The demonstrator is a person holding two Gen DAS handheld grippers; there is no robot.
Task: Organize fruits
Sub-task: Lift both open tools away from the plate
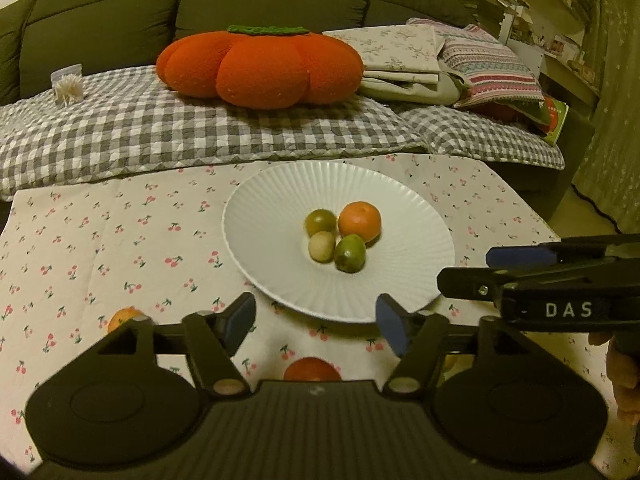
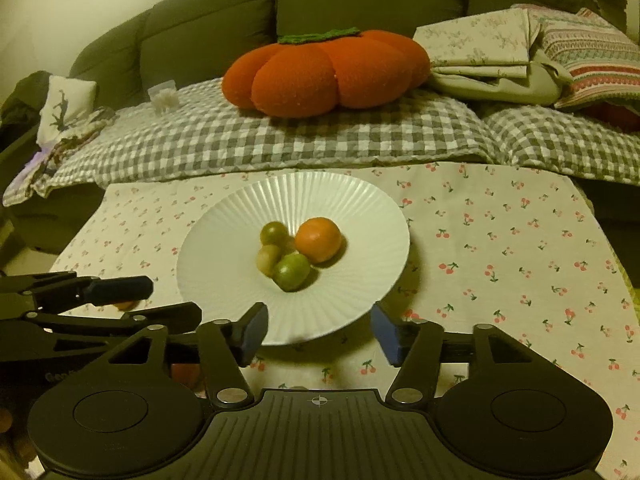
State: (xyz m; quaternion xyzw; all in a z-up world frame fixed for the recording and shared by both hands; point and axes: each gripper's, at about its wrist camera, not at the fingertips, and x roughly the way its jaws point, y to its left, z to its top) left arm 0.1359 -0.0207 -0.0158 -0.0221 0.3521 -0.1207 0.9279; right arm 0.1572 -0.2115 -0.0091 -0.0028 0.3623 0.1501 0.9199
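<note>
My left gripper [image 1: 316, 322] and right gripper [image 2: 320, 330] both have the fingers apart, holding nothing. The white ribbed plate [image 2: 224, 216] carries one orange [image 2: 319, 239] and three small fruits.

Bare tablecloth [image 2: 520, 248] right of plate [image 2: 224, 240]

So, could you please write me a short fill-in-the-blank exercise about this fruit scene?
1. The white plate holds ____ fruits.
2. The largest fruit on it is ____ in colour.
3. Both the left gripper and the right gripper are ____ and hold nothing.
4. The tablecloth is printed with small ____.

Missing words: four; orange; open; cherries
</note>
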